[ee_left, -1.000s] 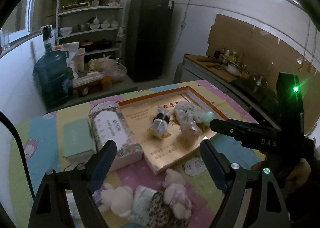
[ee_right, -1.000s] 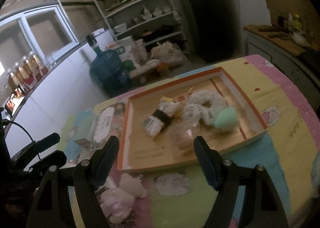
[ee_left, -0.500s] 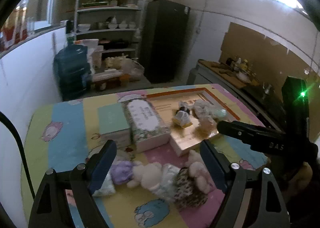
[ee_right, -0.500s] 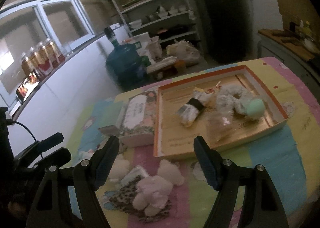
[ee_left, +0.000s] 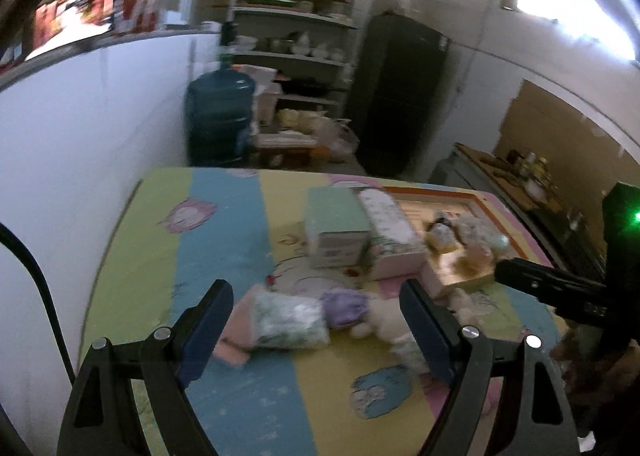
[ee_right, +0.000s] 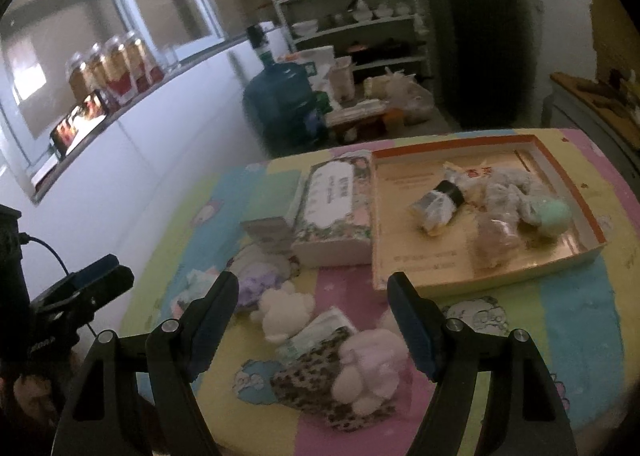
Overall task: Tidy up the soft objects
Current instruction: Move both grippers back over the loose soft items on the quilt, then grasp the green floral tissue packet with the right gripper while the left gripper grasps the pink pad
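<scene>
Two spread fingers of my left gripper (ee_left: 316, 320) hover low over the table (ee_left: 224, 223), framing a plastic-wrapped soft bundle (ee_left: 290, 320) lying crosswise.

My right gripper (ee_right: 312, 310), fingers also spread and empty, hangs above the plush pile (ee_right: 340, 352); the orange-rimmed tray (ee_right: 560, 159) holds wrapped soft toys (ee_right: 504, 207).

Table under a cartoon-print striped cloth (ee_right: 568, 316). Far right: orange-rimmed tray (ee_right: 584, 215). Touching its left side: floral box (ee_right: 332, 207), then a mint-green box (ee_left: 336, 223). Near edge: heap of soft toys (ee_right: 340, 344), with a bagged pastel bundle (ee_left: 288, 322) at its left end.
</scene>
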`<state>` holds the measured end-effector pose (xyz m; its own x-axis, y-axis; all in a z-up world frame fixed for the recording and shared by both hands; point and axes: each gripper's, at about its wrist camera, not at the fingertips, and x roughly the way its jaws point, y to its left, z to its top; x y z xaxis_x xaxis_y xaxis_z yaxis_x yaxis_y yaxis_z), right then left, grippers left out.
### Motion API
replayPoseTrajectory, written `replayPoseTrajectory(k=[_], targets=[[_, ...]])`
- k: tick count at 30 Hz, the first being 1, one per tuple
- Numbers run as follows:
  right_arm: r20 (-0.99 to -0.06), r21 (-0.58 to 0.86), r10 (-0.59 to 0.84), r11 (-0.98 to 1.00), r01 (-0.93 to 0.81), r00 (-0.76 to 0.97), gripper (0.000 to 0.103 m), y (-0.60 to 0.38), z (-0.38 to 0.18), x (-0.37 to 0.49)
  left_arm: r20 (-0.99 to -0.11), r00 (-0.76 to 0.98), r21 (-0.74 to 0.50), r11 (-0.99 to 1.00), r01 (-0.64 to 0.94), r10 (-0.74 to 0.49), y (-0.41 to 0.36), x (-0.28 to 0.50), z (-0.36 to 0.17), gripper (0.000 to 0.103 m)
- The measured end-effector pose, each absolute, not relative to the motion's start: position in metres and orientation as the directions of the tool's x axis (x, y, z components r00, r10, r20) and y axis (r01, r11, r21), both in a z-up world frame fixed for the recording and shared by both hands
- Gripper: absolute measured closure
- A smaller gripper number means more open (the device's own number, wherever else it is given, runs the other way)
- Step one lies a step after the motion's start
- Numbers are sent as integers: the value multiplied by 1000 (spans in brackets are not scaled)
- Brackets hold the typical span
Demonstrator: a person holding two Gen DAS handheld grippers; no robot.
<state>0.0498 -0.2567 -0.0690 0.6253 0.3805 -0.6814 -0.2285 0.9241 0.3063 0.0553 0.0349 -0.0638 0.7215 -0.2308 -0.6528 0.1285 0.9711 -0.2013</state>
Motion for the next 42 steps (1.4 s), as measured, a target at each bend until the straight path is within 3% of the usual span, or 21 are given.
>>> replayPoseTrajectory(k=[16,24,30,42], targets=[[-757,229,457,855,-466,467,25,-166,-93,60,-697,705,-240,969,-59,-129,102,42,-101,19],[-807,148,510,665,-732,299,25,-99,-117,83,-715,693,-232,967,-106,-95,110,41,-113,19],[-862,22,454,476,-879,224,25,-57,-143,103,-726,683,-242,959,-145,-80,117,39,-120,19],[-930,-25,347,272,-962,122,25,-18,-190,129,-734,673,-270,949,-162,-94,124,38,-130,19]])
